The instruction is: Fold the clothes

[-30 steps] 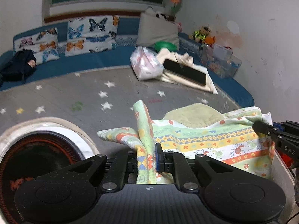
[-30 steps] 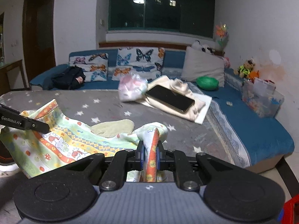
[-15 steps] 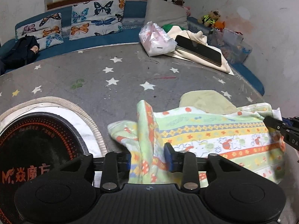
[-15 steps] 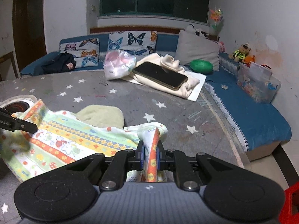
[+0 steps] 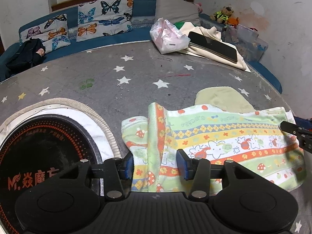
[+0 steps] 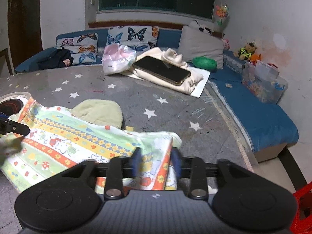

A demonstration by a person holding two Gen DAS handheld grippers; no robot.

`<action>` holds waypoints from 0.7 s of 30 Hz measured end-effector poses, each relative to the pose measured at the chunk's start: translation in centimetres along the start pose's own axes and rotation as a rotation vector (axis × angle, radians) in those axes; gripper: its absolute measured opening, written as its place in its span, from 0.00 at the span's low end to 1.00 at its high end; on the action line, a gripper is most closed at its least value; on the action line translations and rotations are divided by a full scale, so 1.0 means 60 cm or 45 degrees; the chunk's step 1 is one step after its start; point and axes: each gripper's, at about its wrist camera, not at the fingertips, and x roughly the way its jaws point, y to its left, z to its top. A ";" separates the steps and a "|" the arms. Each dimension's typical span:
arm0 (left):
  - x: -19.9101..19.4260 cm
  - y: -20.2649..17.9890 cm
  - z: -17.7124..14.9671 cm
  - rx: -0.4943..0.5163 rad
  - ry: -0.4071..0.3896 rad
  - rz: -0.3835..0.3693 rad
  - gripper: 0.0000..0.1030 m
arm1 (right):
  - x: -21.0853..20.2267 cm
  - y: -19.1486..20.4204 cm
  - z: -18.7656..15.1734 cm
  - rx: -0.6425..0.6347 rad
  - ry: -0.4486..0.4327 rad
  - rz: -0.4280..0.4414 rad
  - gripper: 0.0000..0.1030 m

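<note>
Now both grippers stand with their jaws apart over the patterned cloth (image 5: 224, 136), which lies spread on the grey star-printed tabletop (image 5: 120, 89). From the left wrist view, the left gripper (image 5: 155, 164) has its blue pads (image 5: 129, 164) wide on either side of a raised fold of the cloth — the fold runs up between them without being pinched. That cloth is pale green with orange, yellow and white bands, small flowers, mushrooms and cartoon animals. Its far edge overlaps a plain pale-yellow piece of fabric (image 5: 222, 98) lying flat just beyond it.

From the right wrist view, the right gripper (image 6: 155, 162) is likewise parted, its pads blurred, with the cloth's right corner bunched loosely between them and touching neither that can be told. The black tip of the other gripper shows at the left edge of that view, by the cloth's far corner.

Left of the cloth sits a round black induction cooker (image 5: 39, 156) with orange lettering, ringed by a white mat. Toward the back of the tabletop lie a pink-and-white plastic bag (image 5: 167, 37) and a dark phone (image 5: 212, 45) resting on cream fabric (image 6: 185, 78). Behind runs a blue sofa (image 6: 253, 105) with butterfly cushions (image 5: 105, 16), a grey pillow (image 6: 200, 42), a green bowl-like object (image 6: 204, 62) and a clear plastic box (image 6: 265, 85) — a small stuffed toy (image 6: 246, 49) sits in the corner.
</note>
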 end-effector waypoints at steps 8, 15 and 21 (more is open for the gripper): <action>-0.005 0.005 0.001 -0.013 -0.002 0.059 0.61 | -0.036 0.035 -0.003 -0.031 -0.069 0.060 0.70; -0.003 0.009 0.014 -0.037 -0.015 0.089 0.63 | -0.044 0.079 -0.026 -0.083 -0.039 0.153 0.83; 0.009 0.020 0.032 -0.070 -0.018 0.122 0.63 | -0.038 0.092 -0.045 -0.088 -0.011 0.202 0.84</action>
